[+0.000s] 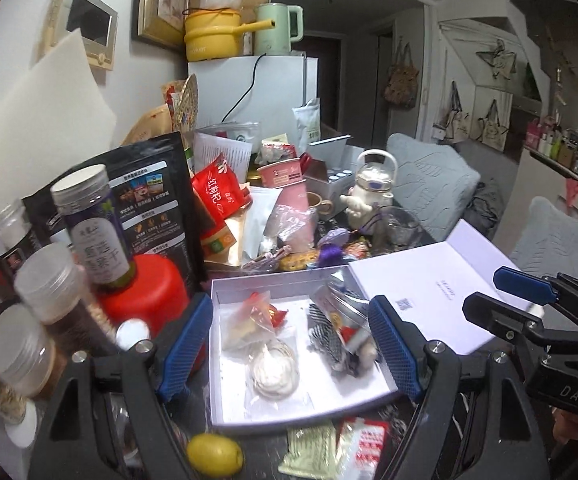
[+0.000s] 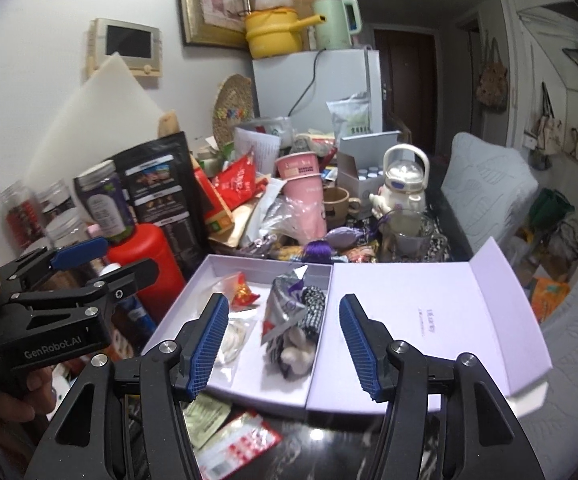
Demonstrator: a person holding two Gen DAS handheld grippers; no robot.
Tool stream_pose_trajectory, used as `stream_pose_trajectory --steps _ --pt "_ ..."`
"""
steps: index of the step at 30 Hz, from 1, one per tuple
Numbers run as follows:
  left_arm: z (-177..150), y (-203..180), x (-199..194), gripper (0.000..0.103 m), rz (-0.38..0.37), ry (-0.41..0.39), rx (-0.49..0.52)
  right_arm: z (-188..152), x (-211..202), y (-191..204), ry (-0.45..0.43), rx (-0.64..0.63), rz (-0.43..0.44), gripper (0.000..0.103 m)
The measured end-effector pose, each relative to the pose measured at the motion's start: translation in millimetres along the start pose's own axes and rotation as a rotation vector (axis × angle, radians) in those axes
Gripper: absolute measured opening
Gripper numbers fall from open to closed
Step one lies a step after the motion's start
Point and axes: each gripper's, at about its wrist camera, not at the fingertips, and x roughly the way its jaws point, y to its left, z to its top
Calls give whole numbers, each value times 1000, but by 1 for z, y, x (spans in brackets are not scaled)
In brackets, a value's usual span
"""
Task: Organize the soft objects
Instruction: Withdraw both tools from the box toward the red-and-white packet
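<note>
An open white box (image 1: pixel 225 408) (image 2: pixel 249 394) lies on the dark table with its lid (image 1: pixel 429 300) (image 2: pixel 429 328) folded out to the right. Inside lie a white round soft item in a clear bag (image 1: pixel 273 372) (image 2: pixel 231 340), a bagged item with red trim (image 1: pixel 257 316) (image 2: pixel 243 292) and a black-and-white checked soft toy with a silvery bag (image 1: pixel 333 340) (image 2: pixel 295 320). My left gripper (image 1: pixel 289 348) is open over the box, empty. My right gripper (image 2: pixel 283 344) is open above the box's right part, empty. It also shows at the right of the left wrist view (image 1: pixel 501 300).
Jars (image 1: pixel 89 224), a red canister (image 1: pixel 145 296) (image 2: pixel 145 260) and a black pouch (image 1: pixel 149 200) crowd the left. Snack bags, a pink cup (image 2: pixel 301 188) and a white teapot (image 2: pixel 403 180) pile behind the box. A lemon (image 1: pixel 215 454) and sachets (image 1: pixel 329 448) (image 2: pixel 233 440) lie in front.
</note>
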Motion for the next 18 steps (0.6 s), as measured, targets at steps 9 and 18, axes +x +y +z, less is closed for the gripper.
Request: stream_pose_trajectory --steps 9,18 --pt "-33 -6 -53 80 -30 -11 21 -34 -52 21 -28 -8 9 61" --pt "-71 1 -69 80 -50 29 -4 -80 -63 39 39 -2 20 61"
